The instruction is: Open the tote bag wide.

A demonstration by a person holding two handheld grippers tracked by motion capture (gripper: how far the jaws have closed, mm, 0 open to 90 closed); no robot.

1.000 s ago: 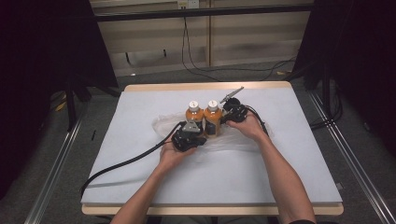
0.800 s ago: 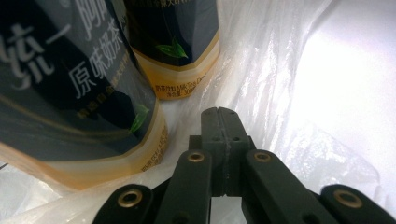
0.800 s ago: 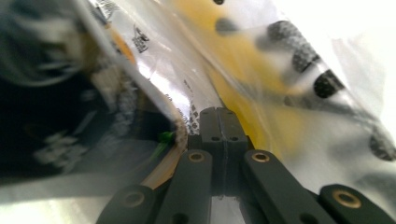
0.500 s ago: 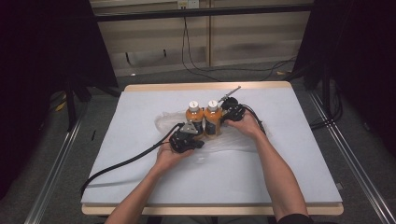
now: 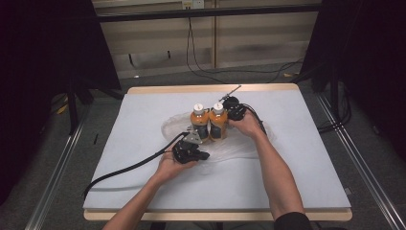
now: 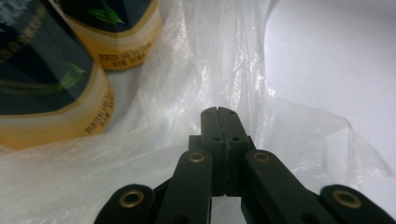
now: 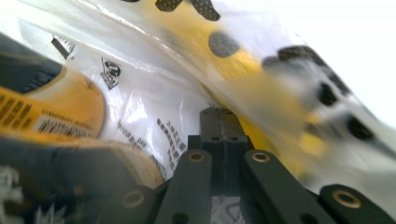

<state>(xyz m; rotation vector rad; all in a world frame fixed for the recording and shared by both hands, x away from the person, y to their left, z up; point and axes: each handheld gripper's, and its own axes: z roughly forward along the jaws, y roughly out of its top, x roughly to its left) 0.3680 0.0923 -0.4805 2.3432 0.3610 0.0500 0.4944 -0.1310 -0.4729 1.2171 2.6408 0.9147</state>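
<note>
Two orange tea bottles with white caps, one (image 5: 199, 125) left of the other (image 5: 218, 122), stand upright on a clear plastic bag (image 5: 249, 143) spread at the table's middle. My left gripper (image 5: 203, 155) lies in front of them, its jaws shut on the bag's film. In the left gripper view the film (image 6: 196, 70) rises from the closed tips (image 6: 218, 111), and the bottles (image 6: 42, 93) stand at upper left. My right gripper (image 5: 229, 117) sits behind the right bottle. Its tips (image 7: 218, 112) are shut on printed film (image 7: 154, 107) beside a bottle (image 7: 56, 107).
The white table top (image 5: 306, 167) has bare room on every side of the bag. A black cable (image 5: 124, 170) trails from the left gripper to the near left edge. Dark curtains and floor cables lie beyond the table.
The right gripper has shifted a little beside the bottles, and the left gripper has drifted slightly toward the near edge. Both stay shut, and the bottles stand as before.
</note>
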